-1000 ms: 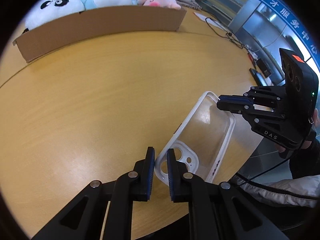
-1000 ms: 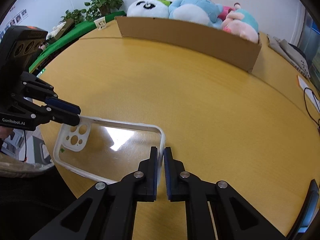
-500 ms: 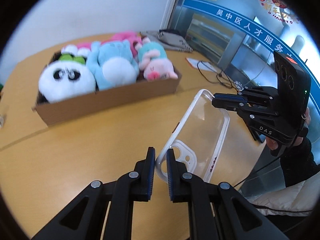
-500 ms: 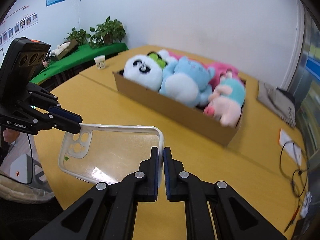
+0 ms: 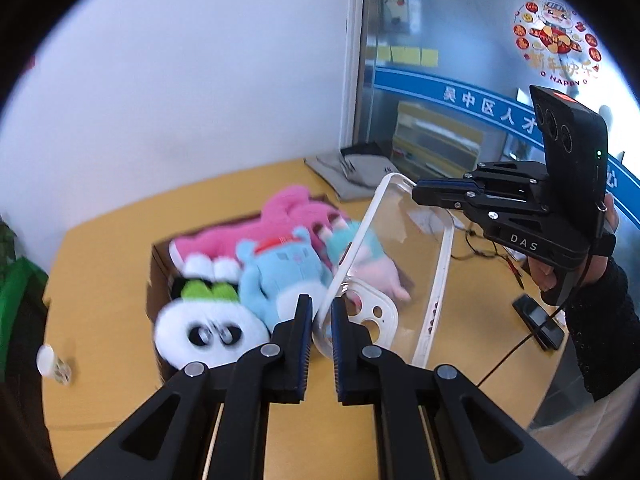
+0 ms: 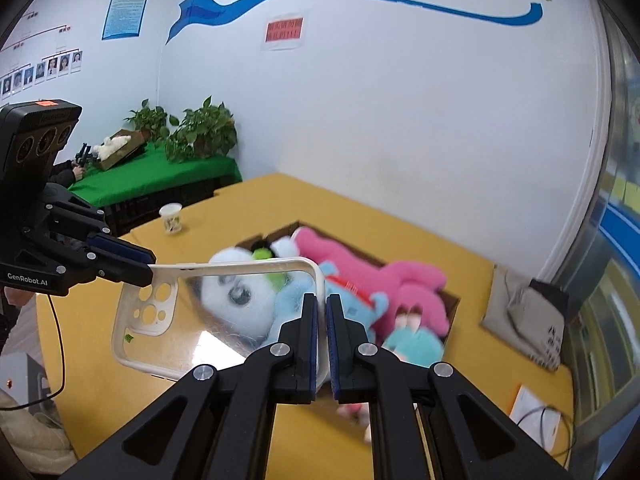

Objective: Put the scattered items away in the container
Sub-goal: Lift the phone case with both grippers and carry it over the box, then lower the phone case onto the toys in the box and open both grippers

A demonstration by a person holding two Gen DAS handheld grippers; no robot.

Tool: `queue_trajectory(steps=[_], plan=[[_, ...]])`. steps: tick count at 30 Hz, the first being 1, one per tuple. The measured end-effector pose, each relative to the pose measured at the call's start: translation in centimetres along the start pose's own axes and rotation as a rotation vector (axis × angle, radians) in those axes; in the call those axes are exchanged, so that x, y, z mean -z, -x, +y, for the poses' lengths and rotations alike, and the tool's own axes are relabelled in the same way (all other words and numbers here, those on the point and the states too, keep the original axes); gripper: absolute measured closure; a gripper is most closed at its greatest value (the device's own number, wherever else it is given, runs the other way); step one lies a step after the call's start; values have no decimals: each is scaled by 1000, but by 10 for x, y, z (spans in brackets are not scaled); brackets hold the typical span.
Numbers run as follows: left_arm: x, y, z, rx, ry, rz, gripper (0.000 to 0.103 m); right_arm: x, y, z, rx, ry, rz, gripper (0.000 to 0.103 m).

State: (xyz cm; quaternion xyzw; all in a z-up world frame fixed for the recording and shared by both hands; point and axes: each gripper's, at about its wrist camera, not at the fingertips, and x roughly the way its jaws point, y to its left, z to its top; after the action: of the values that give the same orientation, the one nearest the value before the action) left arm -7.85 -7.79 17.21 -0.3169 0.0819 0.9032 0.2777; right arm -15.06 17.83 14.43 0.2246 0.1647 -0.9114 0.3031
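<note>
Yellow table (image 6: 400, 240), cardboard box (image 5: 158, 276), paper cup (image 6: 171, 219), grey cloth (image 6: 524, 312)

Right gripper (image 6: 322, 316) clamped on the near short edge of a clear phone case (image 6: 224, 312); left gripper (image 6: 150, 268) pinches its far-left corner by the camera cutout. Case is held in the air over a cardboard box (image 6: 450, 300) of plush toys (image 6: 400, 288) on the yellow table (image 6: 400, 232). Paper cup (image 6: 171, 219) far left.
</note>
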Motion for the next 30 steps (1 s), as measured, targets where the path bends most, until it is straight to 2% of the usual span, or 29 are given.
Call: queue_trajectory(steps=[4,7,10,13,20,25,30], plan=[[-35,-10,21,-30,-17,-32,95,-39,-14,-12,41,40,-34,97],[-56,-28,42,-17,-25,-47,95,-61,-33,-25,62,49,-43,97],[-75,-55,64,-6,-10,-27,95,-74,-59,-42,64,31,-34,97],[-89,-86,80,-26,-16,-11,95,-79,-92,-59,77,18,-5,97],[-102,-174,118,-9,30,72,94,-65,-183,-111,49,-117,65,97],[-91,-233,135,-1,74,157,94,-37,-243,-136,55,-176,139,97],[-75,-271,147,3,120,217,93,-9,-286,-145,45,-225,237,97]])
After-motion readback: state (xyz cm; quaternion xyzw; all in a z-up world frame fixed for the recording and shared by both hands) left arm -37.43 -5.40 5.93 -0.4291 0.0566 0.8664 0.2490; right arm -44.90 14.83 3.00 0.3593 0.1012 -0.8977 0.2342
